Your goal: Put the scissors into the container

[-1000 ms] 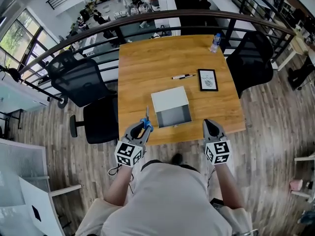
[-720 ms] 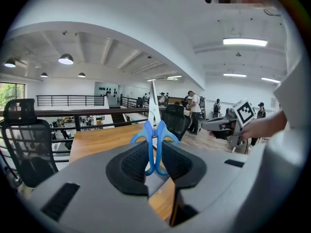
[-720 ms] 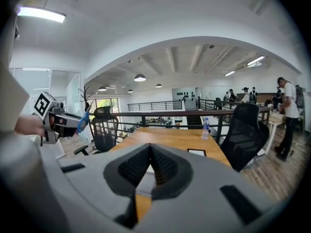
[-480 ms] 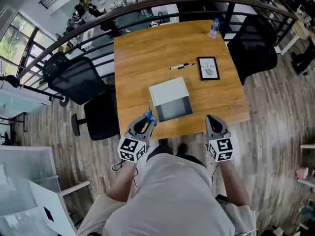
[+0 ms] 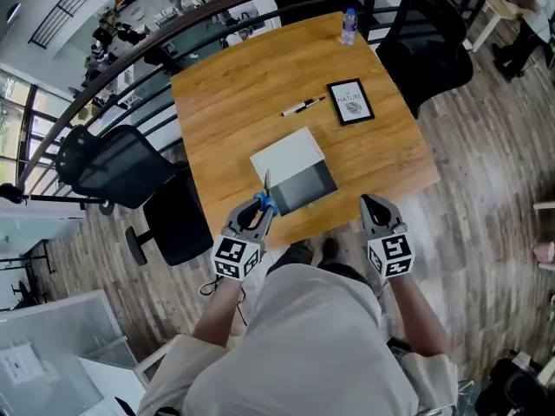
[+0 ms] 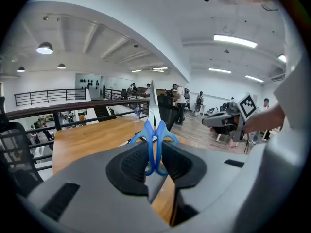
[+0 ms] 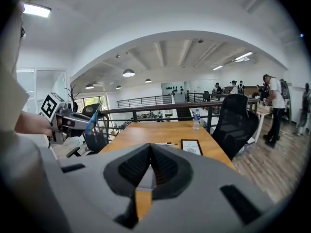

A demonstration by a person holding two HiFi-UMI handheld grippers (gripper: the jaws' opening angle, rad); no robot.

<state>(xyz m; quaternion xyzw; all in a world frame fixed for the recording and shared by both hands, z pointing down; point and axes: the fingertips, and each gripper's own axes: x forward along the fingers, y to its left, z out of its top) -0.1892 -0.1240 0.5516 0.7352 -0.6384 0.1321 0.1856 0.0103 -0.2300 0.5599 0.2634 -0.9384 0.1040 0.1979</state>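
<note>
Blue-handled scissors (image 5: 264, 200) (image 6: 154, 140) stand with the blades pointing up and forward, their handles pinched in my left gripper (image 5: 258, 208) (image 6: 154, 161). It hovers at the table's front edge, just left of the container (image 5: 286, 156), a white box with a grey inside. My right gripper (image 5: 371, 203) (image 7: 149, 150) is shut with nothing in it, at the front edge to the right of the container. The right gripper view also catches the left gripper (image 7: 63, 120) with the scissors (image 7: 92, 120).
On the wooden table (image 5: 225, 102) beyond the container lie a pen (image 5: 302, 106) and a framed card (image 5: 350, 101). A water bottle (image 5: 349, 26) stands at the far edge. Black office chairs (image 5: 113, 167) (image 5: 425, 33) stand at the left and far right, with a railing behind.
The head view has swung, so the table sits more tilted in the picture. Both grippers stay at the front edge. The left one still holds the scissors.
</note>
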